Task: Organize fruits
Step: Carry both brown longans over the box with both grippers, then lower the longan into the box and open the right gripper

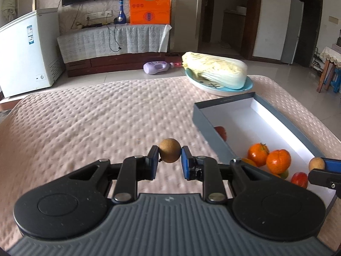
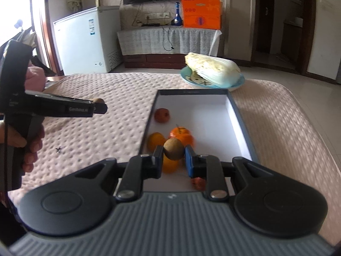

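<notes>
Pink quilted cover (image 1: 96, 111) over the desk, dimpled texture, one small dark cross-shaped mark at lower left of the right wrist view. Readable writing: white "GenRobot.AI" on the side of the left gripper (image 2: 100, 104) in the right wrist view; orange gift bag (image 1: 150, 6) at top centre has printing too blurred to read; white chest freezer (image 1: 25, 51) at upper left carries a blue label strip, unreadable.

Left gripper (image 1: 170, 155): jaws clenched on a round brown longan-like fruit (image 1: 169, 153), hanging above bare cover just left of the box's near-left wall. Right gripper (image 2: 174, 160): jaws clenched on a second round brown fruit (image 2: 173, 149), positioned over the near end of the grey-walled, white-lined rectangular box (image 2: 234, 115).

Box contents, near end: orange tangerines (image 1: 278, 161), small red fruits (image 1: 299, 179), another red fruit (image 2: 162, 115) against the left wall mid-length. Far half of the box floor is bare.

Light-blue oval plate (image 1: 248, 85) with a pale napa cabbage (image 1: 215, 68) sits just beyond the box's far end, close to the desk's far edge. Left half of the desk is open room. Person's hand (image 2: 32, 147) grips the left handle at the frame's left edge.
</notes>
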`<act>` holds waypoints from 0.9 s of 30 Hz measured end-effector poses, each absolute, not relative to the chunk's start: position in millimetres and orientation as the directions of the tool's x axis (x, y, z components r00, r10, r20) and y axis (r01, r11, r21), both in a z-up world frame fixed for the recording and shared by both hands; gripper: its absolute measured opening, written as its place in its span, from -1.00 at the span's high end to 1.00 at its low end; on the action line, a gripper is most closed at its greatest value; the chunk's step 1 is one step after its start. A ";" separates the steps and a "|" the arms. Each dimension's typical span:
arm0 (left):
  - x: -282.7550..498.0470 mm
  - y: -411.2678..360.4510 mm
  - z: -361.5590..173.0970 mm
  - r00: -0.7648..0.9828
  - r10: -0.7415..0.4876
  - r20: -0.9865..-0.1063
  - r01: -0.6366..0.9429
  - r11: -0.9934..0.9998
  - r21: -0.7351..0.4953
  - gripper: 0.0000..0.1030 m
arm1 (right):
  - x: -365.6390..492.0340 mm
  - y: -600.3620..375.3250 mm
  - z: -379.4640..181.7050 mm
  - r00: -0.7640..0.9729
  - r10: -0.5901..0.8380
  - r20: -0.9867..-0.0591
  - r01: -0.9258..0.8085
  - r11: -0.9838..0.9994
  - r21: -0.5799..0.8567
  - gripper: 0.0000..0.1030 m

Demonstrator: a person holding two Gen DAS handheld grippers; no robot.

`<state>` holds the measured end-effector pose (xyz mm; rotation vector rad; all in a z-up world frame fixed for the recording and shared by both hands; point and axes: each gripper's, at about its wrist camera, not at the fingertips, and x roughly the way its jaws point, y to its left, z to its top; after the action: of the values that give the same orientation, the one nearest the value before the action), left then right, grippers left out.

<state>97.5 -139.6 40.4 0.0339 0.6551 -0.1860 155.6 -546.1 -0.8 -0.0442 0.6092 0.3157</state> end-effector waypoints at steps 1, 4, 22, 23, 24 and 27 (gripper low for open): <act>97.6 -142.5 40.3 0.776 -0.167 -0.608 0.188 0.982 -0.030 0.48 | 155.7 -549.5 -1.6 0.774 0.275 -0.570 -0.299 0.953 0.053 0.52; 98.0 -152.2 39.0 0.774 -0.182 -0.607 0.204 0.978 -0.033 0.48 | 155.5 -556.9 -3.4 0.775 0.263 -0.575 -0.284 0.957 0.056 0.52; 100.1 -199.4 34.6 0.759 -0.251 -0.600 0.277 0.960 -0.050 0.48 | 160.3 -588.3 -13.0 0.774 0.209 -0.597 -0.221 0.974 0.053 0.52; 99.8 -200.7 34.7 0.759 -0.254 -0.600 0.280 0.959 -0.051 0.48 | 161.2 -588.8 -13.3 0.775 0.207 -0.597 -0.219 0.974 0.054 0.52; 99.7 -202.4 34.8 0.758 -0.258 -0.598 0.284 0.957 -0.053 0.48 | 162.0 -588.8 -13.5 0.775 0.206 -0.597 -0.217 0.975 0.054 0.52; 97.9 -208.7 35.4 0.755 -0.276 -0.595 0.304 0.951 -0.055 0.48 | 164.9 -586.2 -15.1 0.774 0.206 -0.598 -0.221 0.974 0.049 0.52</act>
<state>97.9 -208.7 35.4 0.0463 0.6413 -0.3162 164.9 -586.2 -15.1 -0.0243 0.6449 0.2308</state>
